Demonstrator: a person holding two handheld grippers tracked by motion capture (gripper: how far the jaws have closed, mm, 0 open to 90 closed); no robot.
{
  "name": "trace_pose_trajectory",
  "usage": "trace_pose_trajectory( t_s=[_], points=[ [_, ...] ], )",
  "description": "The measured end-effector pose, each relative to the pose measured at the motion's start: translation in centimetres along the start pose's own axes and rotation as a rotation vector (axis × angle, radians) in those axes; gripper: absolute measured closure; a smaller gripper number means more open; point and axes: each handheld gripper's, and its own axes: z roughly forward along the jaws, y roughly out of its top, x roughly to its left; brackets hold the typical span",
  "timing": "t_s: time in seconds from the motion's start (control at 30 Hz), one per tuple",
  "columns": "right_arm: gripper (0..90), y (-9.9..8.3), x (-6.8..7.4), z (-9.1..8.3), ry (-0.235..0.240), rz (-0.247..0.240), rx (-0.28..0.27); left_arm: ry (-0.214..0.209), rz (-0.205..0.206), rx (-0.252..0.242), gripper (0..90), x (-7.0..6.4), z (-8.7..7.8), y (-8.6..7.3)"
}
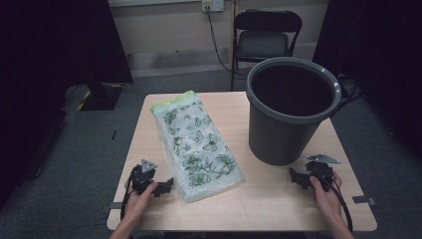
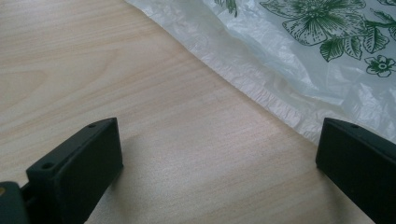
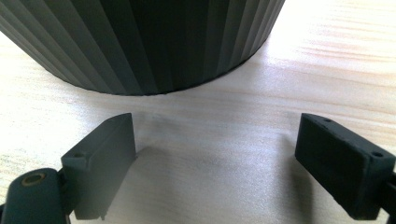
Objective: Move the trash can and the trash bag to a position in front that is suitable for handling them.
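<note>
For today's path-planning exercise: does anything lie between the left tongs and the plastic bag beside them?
Nothing visible does. The left tongs stand open over bare table, and the bag edge lies just ahead of them. The bin stands off to the right.

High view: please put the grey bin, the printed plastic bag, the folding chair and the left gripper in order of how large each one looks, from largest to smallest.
1. grey bin
2. printed plastic bag, close to the bin in area
3. folding chair, which stands farther from the camera, so its true size is unsure
4. left gripper
</note>
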Motion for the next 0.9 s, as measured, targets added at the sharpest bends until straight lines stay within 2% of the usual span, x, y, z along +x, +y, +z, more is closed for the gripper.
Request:
trace_pose_trajectory(
  t_s=[0.3, 0.43, 0.5, 0.6, 0.67, 0.73, 0.8, 0.9],
  points=[
    [12.6, 0.0, -0.1, -0.2, 0.014, -0.019, 0.007, 0.011, -0.009, 0.002, 0.1, -0.3, -0.1, -0.1],
    [19.3, 0.2, 0.3, -0.6, 0.018, -0.042, 0.034, 0.004, -0.011, -0.004, 1.8, -0.4, -0.3, -0.2],
    [22.5, 0.3, 0.7, -0.9, 0.019, -0.074, 0.041, 0.004, -0.004, -0.005, 3.5, -0.5, -0.4, -0.2],
    [22.3, 0.5, 1.5, -1.0, 0.061, -0.125, 0.058, 0.017, -0.019, -0.013, 8.5, -0.5, -0.3, 0.1],
    [22.3, 0.7, 2.3, -1.1, 0.090, -0.156, 0.062, 0.007, -0.006, -0.014, 18.1, -0.7, -0.3, 0.3],
    [22.2, 0.9, 3.2, -1.5, 0.130, -0.184, 0.048, -0.010, -0.007, -0.015, 15.1, -0.9, -0.4, 0.4],
    [22.4, 1.2, 4.2, -2.0, 0.166, -0.219, 0.010, -0.018, -0.006, -0.022, 16.1, -1.1, -0.5, 0.5],
    [23.1, 1.9, 5.7, -2.4, 0.228, -0.231, -0.034, -0.050, -0.014, -0.059, 16.0, -1.1, -1.1, 1.0]
  ],
)
